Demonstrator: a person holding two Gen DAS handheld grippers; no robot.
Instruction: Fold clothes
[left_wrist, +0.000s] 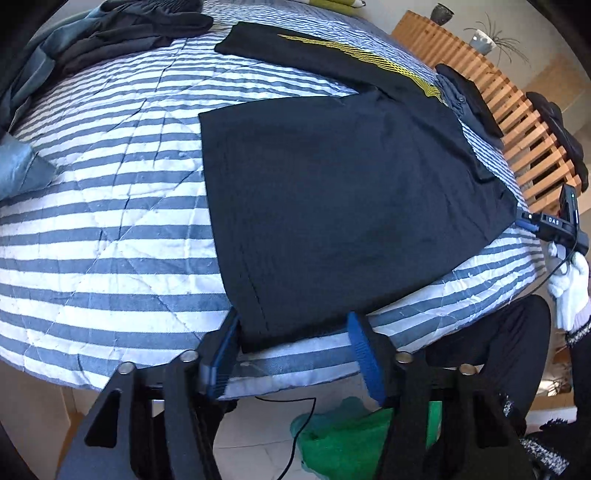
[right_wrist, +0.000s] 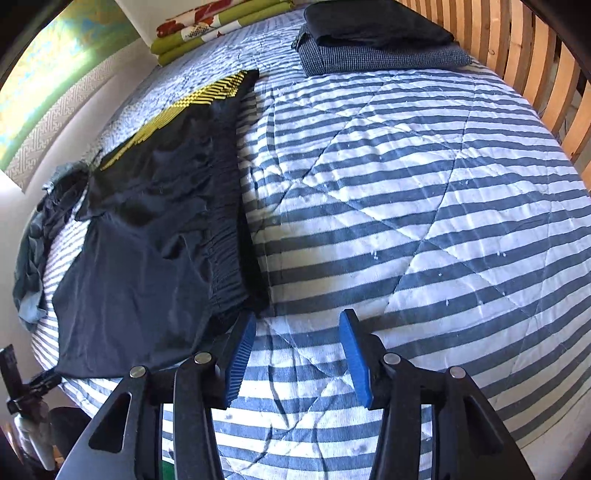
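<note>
Bed (left_wrist: 110, 229) under a striped quilt, carrying a black garment (left_wrist: 332, 206) spread flat. Only the right view shows folded clothes (right_wrist: 376, 40) stacked beyond the garment. The left hand-held gripper (left_wrist: 295, 354) straddles the garment's near corner, apparently unclamped. The right hand-held gripper (right_wrist: 299, 354) gapes, empty, beside the garment's edge.

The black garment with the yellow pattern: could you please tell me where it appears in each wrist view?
Left wrist view: the black garment fills the centre, yellow pattern toward the top, near corner between the left gripper fingers.
Right wrist view: the same garment lies along the left side, beside the right gripper.
Shared landmark: the wooden slatted rail on the right.
</note>
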